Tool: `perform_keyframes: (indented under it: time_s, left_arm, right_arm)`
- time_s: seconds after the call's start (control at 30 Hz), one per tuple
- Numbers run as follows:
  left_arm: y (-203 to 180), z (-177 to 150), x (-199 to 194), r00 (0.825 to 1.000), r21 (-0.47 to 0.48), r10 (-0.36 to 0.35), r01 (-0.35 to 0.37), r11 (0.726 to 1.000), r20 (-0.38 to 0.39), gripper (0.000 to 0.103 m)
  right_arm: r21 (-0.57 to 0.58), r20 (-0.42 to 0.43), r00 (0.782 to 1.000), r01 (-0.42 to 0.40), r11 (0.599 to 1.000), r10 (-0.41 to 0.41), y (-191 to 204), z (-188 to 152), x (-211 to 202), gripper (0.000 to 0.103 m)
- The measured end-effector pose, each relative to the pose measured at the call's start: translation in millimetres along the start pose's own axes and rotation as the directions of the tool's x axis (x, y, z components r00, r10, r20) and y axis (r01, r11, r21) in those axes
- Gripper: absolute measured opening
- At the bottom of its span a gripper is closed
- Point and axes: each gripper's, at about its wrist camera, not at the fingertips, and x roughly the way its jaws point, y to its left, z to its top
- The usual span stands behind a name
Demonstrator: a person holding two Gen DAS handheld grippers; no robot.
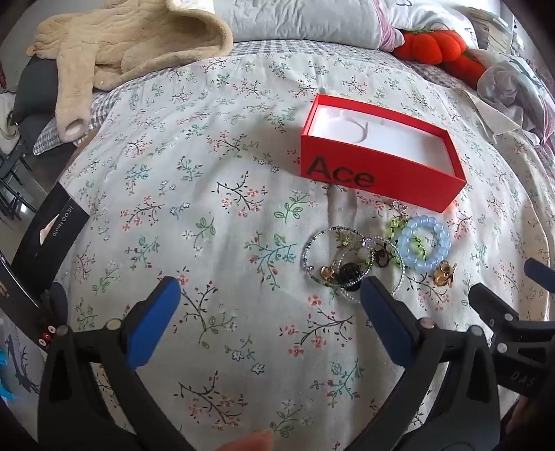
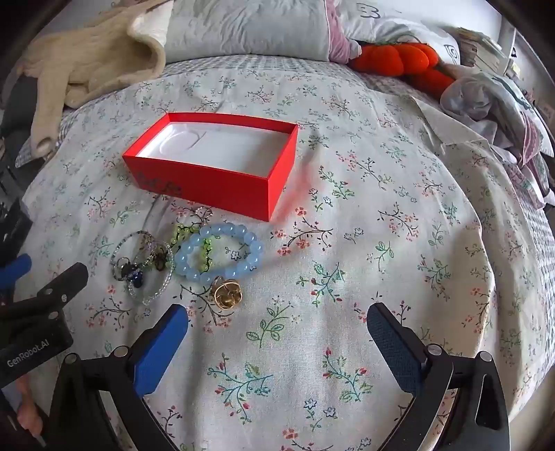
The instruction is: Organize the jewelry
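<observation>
An open red box with a white inside lies on the floral bedspread. In front of it lies a pile of jewelry: a light blue bead bracelet, thin beaded bangles, a green bead piece and a gold ring. My left gripper is open and empty, its right fingertip next to the bangles. My right gripper is open and empty, just right of the gold ring.
A beige plush garment lies at the back left, pillows and an orange plush toy at the back. A black box sits at the bed's left edge. Crumpled clothes lie at the right.
</observation>
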Motion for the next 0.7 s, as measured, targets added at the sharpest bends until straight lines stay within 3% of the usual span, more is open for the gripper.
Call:
perform_keyframes:
  time_s: [0.07, 0.7]
  left_arm:
    - [7.8, 0.0, -0.6, 1.0, -0.023, -0.024, 0.024, 0.999, -0.004, 0.103]
    - [5.1, -3.4, 3.4, 1.0, -0.017, 0.002, -0.002, 1.0, -0.001, 0.103]
  right_arm:
    - [-0.001, -0.001, 1.0, 0.006, 1.0, -0.006, 1.0, -0.2, 0.0, 0.103]
    - [-0.009, 0.002, 1.0, 0.015, 1.0, -0.015, 5.3, -1.6, 0.8, 0.103]
